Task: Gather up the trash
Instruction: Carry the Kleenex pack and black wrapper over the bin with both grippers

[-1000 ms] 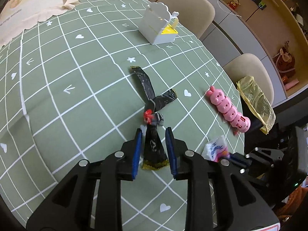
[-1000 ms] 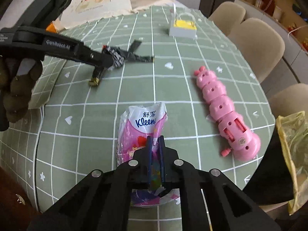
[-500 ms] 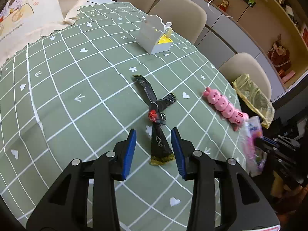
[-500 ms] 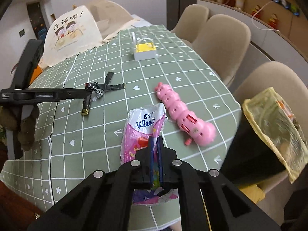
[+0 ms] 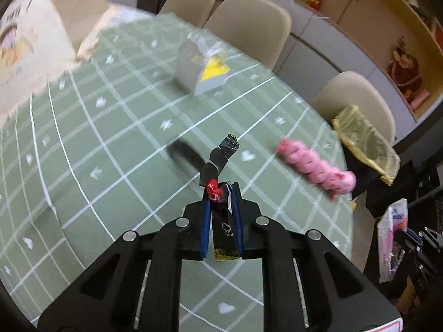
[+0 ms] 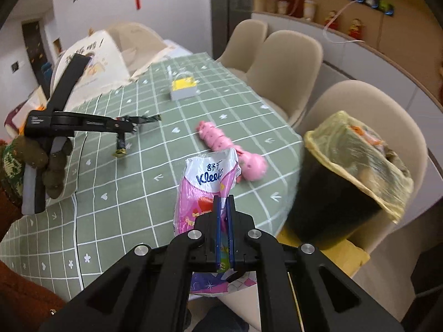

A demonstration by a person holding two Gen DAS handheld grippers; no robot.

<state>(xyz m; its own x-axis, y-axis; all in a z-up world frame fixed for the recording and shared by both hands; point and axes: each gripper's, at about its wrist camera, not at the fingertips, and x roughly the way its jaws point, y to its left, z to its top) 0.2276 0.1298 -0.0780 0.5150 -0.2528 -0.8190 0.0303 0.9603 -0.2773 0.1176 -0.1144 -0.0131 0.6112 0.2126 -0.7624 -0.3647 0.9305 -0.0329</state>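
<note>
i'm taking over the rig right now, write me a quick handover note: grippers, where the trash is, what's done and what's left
Left gripper: jaws closing on the knotted black foil wrapper with a red spot, which is lifted off the green grid tablecloth.
Right gripper: shut on the pink and white Kleenex tissue packet, held up near the table edge.
Black bin with a yellow liner stands beside the table, past the right gripper.
Done: both pieces picked up.
Left: drop both into the bin. The pink caterpillar toy and the small white box with a yellow inside remain on the table.

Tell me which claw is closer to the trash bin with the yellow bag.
Right. The right claw, shut on the tissue packet, is beside the trash bin. The left claw, closing around the black wrapper, is farther across the table.
</note>
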